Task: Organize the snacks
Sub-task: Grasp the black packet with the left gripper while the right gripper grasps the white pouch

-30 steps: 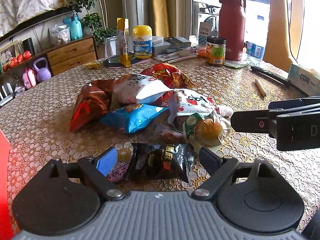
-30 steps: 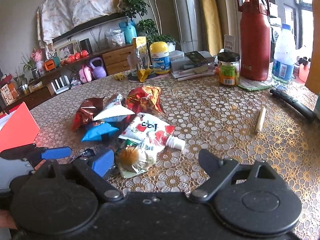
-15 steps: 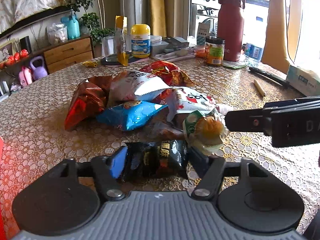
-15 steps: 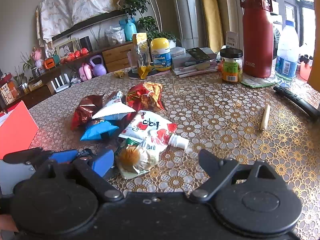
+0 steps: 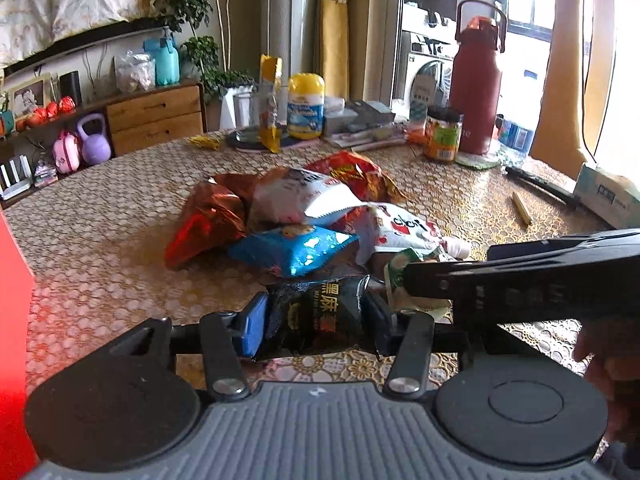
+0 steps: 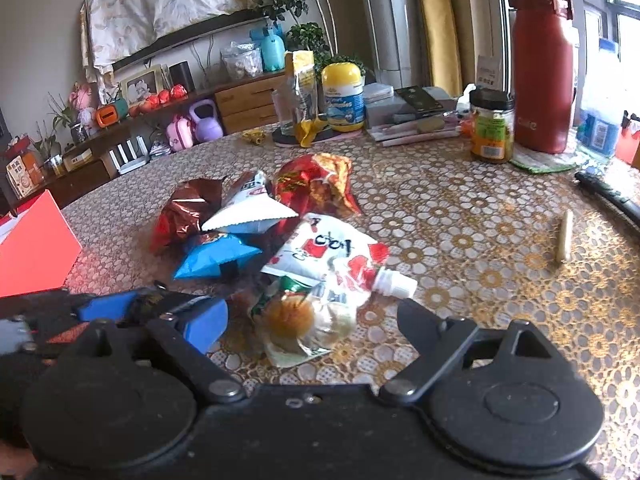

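Note:
A pile of snack packets lies on the patterned table [image 5: 100, 248]: a blue packet [image 5: 292, 248], a white one [image 5: 304, 200], a red-brown foil one [image 5: 208, 220] and a white-and-red spout pouch [image 6: 328, 252]. My left gripper [image 5: 316, 318] has its jaws closing on a black snack packet [image 5: 320, 308], which is crumpled between both pads. In the right wrist view that packet [image 6: 160, 302] shows at lower left. My right gripper [image 6: 314, 320] stands open with a clear bun packet [image 6: 296, 320] lying between its fingers, untouched.
A red box [image 6: 32, 248] stands at the left table edge. At the back are a dark red flask [image 6: 540, 60], a jar [image 6: 492, 128], a yellow-lidded bottle [image 6: 344, 96] and an upright yellow bag [image 5: 270, 100]. A wooden stick [image 6: 564, 236] and a tissue box [image 5: 608, 196] lie right.
The left jaws closed in from wide apart onto the black packet and crumpled it. The right gripper slid leftwards in the left wrist view, over the bun packet.

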A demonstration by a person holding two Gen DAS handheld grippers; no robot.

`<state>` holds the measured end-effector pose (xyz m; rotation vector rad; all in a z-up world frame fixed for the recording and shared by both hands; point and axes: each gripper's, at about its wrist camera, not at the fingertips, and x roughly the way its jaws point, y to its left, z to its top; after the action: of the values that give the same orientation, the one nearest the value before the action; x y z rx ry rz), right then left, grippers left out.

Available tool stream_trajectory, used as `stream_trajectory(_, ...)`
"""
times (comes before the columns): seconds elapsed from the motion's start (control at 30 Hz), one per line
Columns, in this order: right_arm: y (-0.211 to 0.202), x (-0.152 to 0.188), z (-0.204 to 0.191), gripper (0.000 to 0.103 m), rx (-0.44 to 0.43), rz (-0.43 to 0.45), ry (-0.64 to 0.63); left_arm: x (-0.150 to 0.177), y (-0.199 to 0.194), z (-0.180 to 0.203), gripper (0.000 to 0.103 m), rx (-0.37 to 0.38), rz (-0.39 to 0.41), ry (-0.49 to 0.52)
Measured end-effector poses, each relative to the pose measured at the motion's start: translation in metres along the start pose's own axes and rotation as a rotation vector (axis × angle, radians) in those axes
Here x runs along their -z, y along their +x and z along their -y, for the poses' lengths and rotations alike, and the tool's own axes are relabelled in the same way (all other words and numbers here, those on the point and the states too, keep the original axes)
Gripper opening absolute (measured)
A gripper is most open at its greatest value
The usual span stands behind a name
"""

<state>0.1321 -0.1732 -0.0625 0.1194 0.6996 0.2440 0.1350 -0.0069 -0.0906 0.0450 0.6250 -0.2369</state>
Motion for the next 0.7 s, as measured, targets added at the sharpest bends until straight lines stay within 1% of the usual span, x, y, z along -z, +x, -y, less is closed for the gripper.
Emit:
stream_trajectory(0.17, 0.010, -0.002, -0.003, 0.090, -0.004, -0.008, 0.009, 0.002, -0.019, -0.013, 0.050, -0.028, 0.021, -0.029)
stream_trajectory(0.3, 0.020, 0.001, -0.007, 0.078, 0.009, -0.033, -0.004, 0.006, -0.029, -0.023, 0.050, -0.050, 0.025, -0.046)
stream_trajectory(0.43, 0.029, 0.006, -0.011, 0.073, 0.036, -0.046, -0.016, 0.008, -0.035, -0.029, 0.050, -0.061, 0.024, -0.052)
stream_trajectory(0.5, 0.028, 0.008, -0.012, 0.064, 0.042, -0.033, -0.027, 0.009, -0.036, -0.031, 0.050, -0.064, 0.023, -0.056)
stream_trajectory(0.7, 0.021, 0.011, -0.009, 0.062, 0.044, -0.021, -0.010, 0.008, -0.044, -0.031, 0.051, -0.068, 0.035, -0.061)
